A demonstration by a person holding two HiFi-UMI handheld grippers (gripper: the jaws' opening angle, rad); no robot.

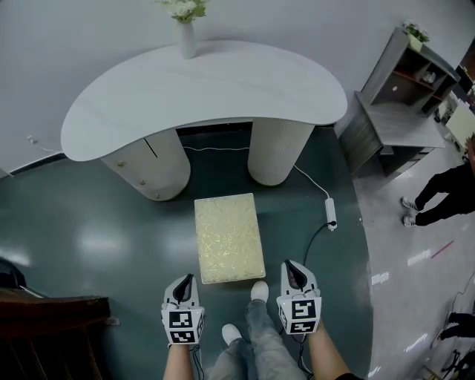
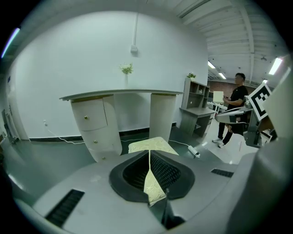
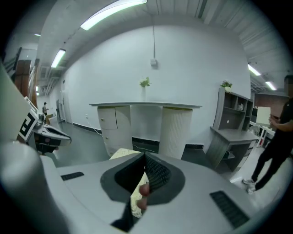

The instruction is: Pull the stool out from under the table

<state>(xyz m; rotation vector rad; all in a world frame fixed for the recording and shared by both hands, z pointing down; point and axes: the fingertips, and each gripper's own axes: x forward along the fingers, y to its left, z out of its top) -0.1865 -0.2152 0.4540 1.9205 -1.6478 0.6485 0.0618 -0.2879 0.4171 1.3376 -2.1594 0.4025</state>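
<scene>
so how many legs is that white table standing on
2: a drawer pedestal under the table's end at the head view's left, and a ribbed column toward the right. The top could hide another behind them.

Bright, even light falls from the ceiling strips [image 3: 114, 10]. Looking down from my head, the glossy floor [image 1: 96, 241] gives back pale patches of glare, and shadow pools under the counter [image 1: 200, 89]. The left and right gripper views bulge like a fisheye, with black corners. Distant things stay sharp and the nearest surfaces look soft.
</scene>
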